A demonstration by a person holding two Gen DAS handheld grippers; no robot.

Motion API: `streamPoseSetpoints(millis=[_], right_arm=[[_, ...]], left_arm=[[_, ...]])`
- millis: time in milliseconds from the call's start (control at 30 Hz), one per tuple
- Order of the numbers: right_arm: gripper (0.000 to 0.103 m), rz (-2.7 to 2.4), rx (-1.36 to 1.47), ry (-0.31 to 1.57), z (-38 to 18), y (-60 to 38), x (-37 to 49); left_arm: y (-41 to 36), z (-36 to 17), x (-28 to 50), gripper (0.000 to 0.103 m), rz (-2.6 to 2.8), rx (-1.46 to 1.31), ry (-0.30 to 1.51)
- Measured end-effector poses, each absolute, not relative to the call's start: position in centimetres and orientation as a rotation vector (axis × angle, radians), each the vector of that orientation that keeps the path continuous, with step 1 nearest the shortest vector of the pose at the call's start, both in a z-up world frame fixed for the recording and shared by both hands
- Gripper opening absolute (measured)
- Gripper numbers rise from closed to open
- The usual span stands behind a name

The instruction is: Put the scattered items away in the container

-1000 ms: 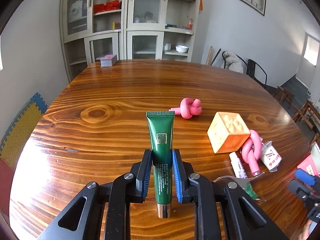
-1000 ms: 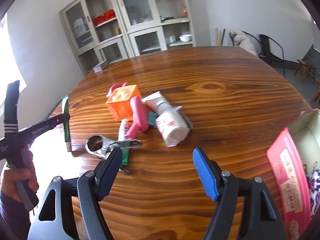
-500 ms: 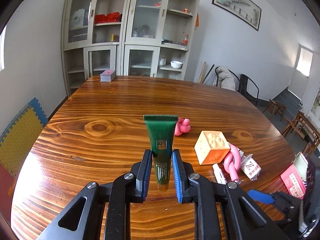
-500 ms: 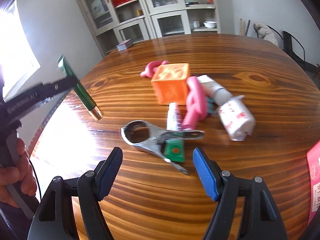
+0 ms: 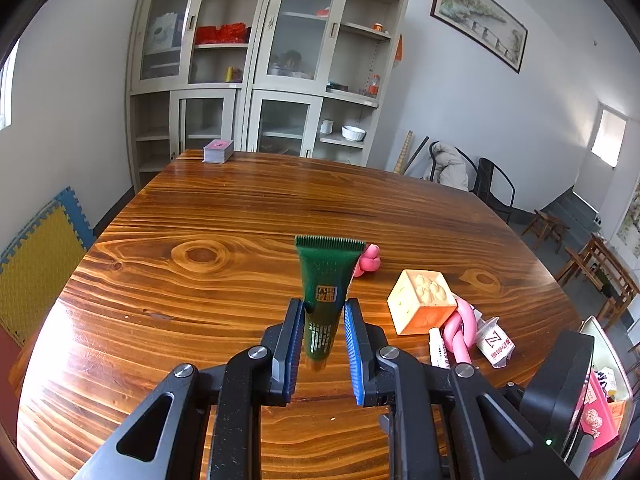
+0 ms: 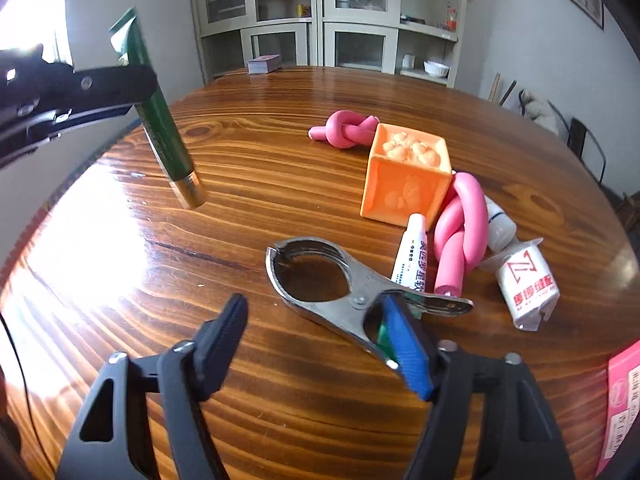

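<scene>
My left gripper is shut on a dark green tube and holds it off the wooden table, crimped end up. The right wrist view shows that tube hanging at the left, gold cap down. My right gripper hovers low over a metal spring clamp. Its jaws are closing. The clamp lies between them with the blue right pad over its handle and the left finger apart from it. The container, a box with a pink lid, sits at the far right.
Beyond the clamp lie an orange cube, two pink knotted pieces, a small white tube and a white sachet. A card deck rests at the table's far edge before a cabinet.
My right gripper has swung left and down from bare table to over the metal clamp, and its jaws have narrowed. My left gripper has lifted the green tube off the table.
</scene>
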State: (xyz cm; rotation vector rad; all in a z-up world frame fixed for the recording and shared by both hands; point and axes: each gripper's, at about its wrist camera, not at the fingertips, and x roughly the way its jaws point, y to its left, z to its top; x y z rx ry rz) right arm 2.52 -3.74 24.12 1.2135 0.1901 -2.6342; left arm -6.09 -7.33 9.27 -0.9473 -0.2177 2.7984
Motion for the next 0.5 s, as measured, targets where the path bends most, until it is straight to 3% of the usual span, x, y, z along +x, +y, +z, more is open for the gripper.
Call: streamPoseSetpoints(millis=[33,67,100,167,233,500], right_arm=[[0.044,-2.623,1.222,0.204,24.0,-3.8,2.5],[0.042,-2.618,1.22,0.208,24.0,-3.8,2.5],[0.029,-2.619,1.211,0.202,24.1,-3.7,2.6],[0.024,-2.609,1.207,0.189,24.1,-3.3,3.0],[0.011,-2.599,1.204,0.161,24.2,-3.0,3.4],[0.009,-2.6,1.128,0.062,26.4,-1.4,5.6]], left_arm=[[-7.2,9.2,-6.1,0.022,2.799,-0.947,-0.214],[-7.2,9.2,-6.0,0.022,2.798,-0.946,-0.212],[-7.1,9.2,-6.0,0.022,2.798,-0.945,-0.212],[-7.0,9.2,-5.9,0.022,2.797,-0.941,-0.208],[-6.8,9.2,-5.8,0.022,2.794,-0.94,-0.202],[-6.4,8.8,-6.0,0.022,2.787,-0.961,-0.182]])
